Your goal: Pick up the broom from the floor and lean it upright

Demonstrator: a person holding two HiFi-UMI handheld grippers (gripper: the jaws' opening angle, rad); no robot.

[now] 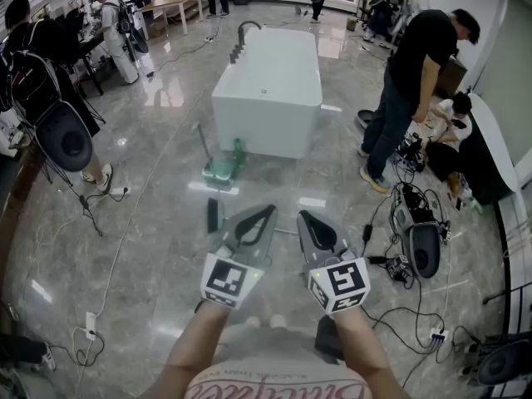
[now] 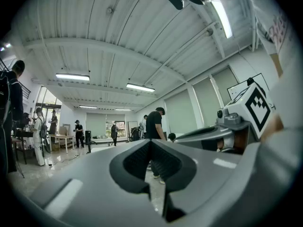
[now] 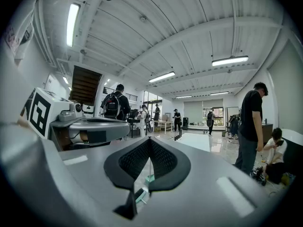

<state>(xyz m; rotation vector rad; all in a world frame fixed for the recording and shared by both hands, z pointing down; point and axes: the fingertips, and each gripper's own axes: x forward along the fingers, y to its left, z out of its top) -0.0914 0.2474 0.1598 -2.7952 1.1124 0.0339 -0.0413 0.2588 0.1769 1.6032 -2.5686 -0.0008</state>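
not yet begun: the broom (image 1: 213,215) lies on the floor (image 1: 141,248), just ahead of the left gripper (image 1: 268,211). it and the right gripper (image 1: 304,216) are both clenched and empty. pickup and leaning are still left.

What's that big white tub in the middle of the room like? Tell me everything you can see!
The tub is a long white box with rounded corners and smooth, glossy sides. Its top looks flat, with one small round fitting near the middle. A curved grey tap and short dark knobs stand at its far end. It sits upright on the shiny grey floor. A green thing with a thin stick lies by its near left corner; whether they touch, I cannot tell.
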